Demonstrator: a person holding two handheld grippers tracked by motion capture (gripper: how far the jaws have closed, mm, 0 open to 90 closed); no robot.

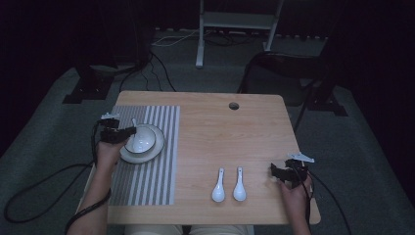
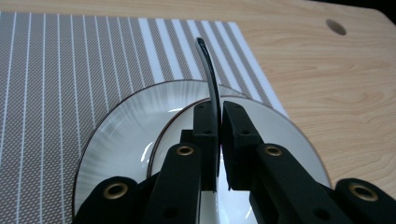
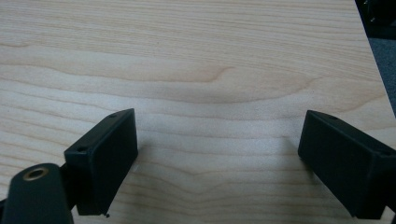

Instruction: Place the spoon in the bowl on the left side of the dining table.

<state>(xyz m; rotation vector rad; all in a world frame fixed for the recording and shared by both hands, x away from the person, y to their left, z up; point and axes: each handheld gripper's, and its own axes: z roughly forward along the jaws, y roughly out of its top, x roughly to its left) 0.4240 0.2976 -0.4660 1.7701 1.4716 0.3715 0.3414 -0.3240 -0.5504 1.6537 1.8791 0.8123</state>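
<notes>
Pinching the spoon (image 2: 208, 70) by its handle, I kept my left gripper (image 2: 218, 116) closed over the bowl (image 1: 142, 138) on the plate (image 1: 157, 149), likely to lay it inside. My right gripper (image 1: 284, 172) rested wide open and empty at the table's (image 1: 220, 132) edge, near two spare spoons (image 1: 229, 186).

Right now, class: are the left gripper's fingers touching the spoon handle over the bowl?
Touching. In the left gripper view, the fingers are closed on the spoon handle, no gap either side, above the bowl.
</notes>
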